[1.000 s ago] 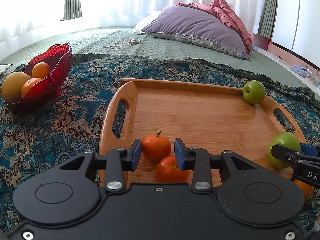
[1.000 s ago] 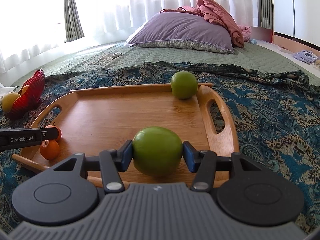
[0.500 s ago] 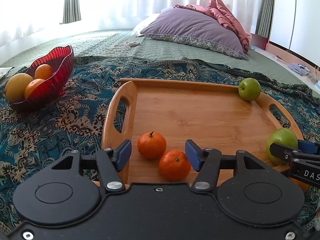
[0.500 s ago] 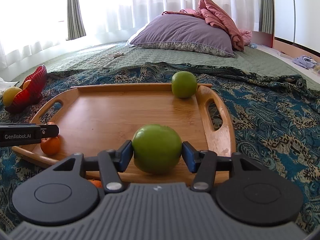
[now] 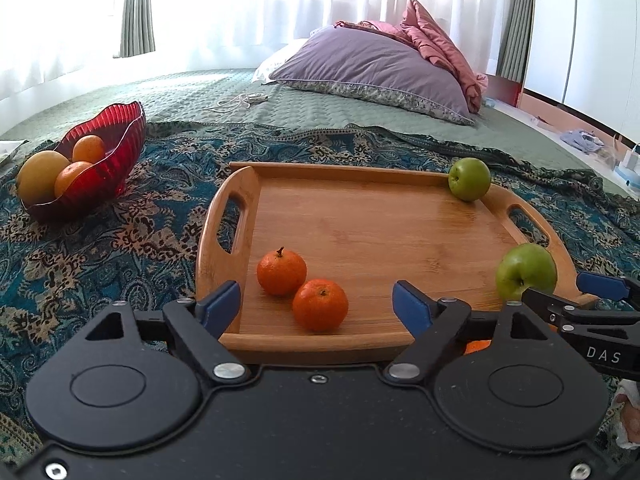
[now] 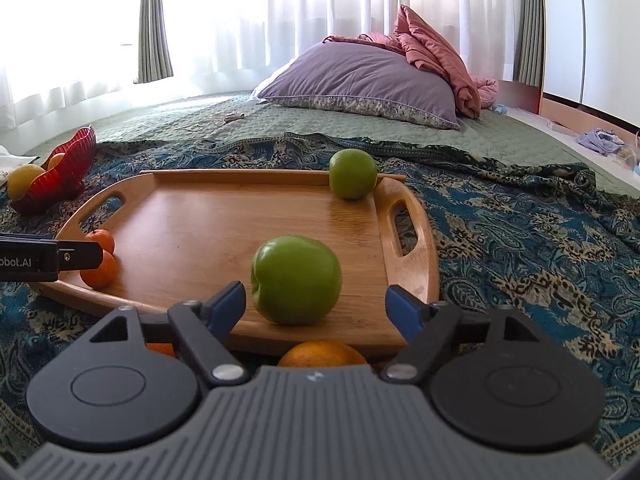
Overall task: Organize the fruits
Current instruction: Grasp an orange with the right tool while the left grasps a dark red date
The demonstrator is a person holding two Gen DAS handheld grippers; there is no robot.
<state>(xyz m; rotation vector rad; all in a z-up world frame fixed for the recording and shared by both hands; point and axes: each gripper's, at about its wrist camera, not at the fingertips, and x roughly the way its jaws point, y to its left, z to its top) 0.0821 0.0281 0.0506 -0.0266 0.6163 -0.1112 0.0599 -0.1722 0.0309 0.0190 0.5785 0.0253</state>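
Right now both grippers stand with fingers spread wide and hold nothing. The left gripper (image 5: 316, 300) frames two mandarins (image 5: 300, 286) resting near the left handle of the wooden tray (image 5: 360, 216); the right gripper (image 6: 316, 304) frames a green apple (image 6: 296, 278) near the tray's front edge. A second green apple (image 6: 352, 178) sits in the far corner. All four are round and loose, so a nudge from a finger, or the soft bed giving under the tray, could roll them off.
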